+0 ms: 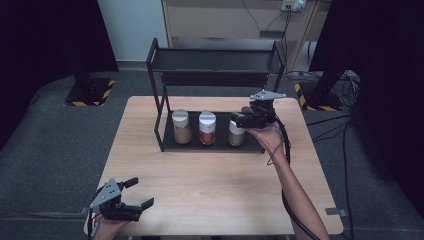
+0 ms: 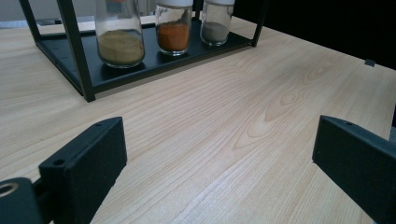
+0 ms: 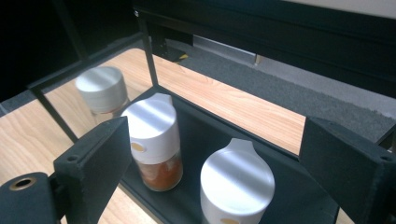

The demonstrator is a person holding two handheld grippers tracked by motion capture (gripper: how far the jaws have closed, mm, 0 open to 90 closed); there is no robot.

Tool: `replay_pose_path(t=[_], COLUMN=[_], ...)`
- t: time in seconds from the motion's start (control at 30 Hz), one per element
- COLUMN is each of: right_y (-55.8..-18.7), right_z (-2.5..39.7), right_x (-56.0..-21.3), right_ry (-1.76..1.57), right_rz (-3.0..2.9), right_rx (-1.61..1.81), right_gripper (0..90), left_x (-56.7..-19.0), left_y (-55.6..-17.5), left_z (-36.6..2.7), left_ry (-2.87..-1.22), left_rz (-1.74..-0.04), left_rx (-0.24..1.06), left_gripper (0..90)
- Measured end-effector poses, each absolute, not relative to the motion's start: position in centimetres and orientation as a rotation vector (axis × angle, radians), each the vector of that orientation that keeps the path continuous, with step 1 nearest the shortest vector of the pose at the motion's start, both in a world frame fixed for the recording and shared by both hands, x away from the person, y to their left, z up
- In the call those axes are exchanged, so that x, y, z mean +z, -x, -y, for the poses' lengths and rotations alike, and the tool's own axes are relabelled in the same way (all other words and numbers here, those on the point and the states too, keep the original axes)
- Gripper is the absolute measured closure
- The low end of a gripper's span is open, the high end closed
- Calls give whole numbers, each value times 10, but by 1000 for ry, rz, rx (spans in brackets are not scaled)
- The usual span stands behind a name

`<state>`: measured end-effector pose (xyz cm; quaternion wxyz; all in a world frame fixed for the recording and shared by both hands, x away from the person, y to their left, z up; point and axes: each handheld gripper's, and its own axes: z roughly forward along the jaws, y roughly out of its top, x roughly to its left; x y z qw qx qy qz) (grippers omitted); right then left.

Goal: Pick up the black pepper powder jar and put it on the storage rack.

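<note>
Three white-capped spice jars stand in a row on the lower shelf of a black rack [image 1: 156, 95]: a tan one [image 1: 181, 127], an orange one [image 1: 207, 128] and a grey one [image 1: 236, 136]. My right gripper [image 1: 237, 120] hovers at the grey jar's cap, open. In the right gripper view the jaws stand wide apart [image 3: 217, 135], with that jar's cap [image 3: 237, 179] low between them, untouched, and the orange jar [image 3: 154, 140] beside the left jaw. My left gripper [image 1: 141, 192] rests open and empty near the table's front left corner, facing the rack [image 2: 77, 56] across bare wood.
The rack's upper shelf [image 1: 215, 61] is bare and overhangs the jars. The wooden table [image 1: 210, 180] stretches between the rack and its front edge. A cable [image 1: 287, 200] trails along the person's right forearm. Dark floor and stands surround the table.
</note>
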<state>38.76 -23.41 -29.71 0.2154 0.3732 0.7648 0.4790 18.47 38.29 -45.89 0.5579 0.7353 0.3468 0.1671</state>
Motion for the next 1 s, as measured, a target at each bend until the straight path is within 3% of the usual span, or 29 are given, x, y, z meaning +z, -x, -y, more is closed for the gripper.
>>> replay_pose_path(t=[1.0], right_y=[-293], right_z=[287], right_x=[-286], right_ry=[-930], right_rz=[-2092], right_rx=[1378], right_gripper=[96], left_x=[-458], left_y=[-184], left_z=[-382], left_ry=[-1747], left_rz=[-804], left_rx=[396], left_gripper=[20])
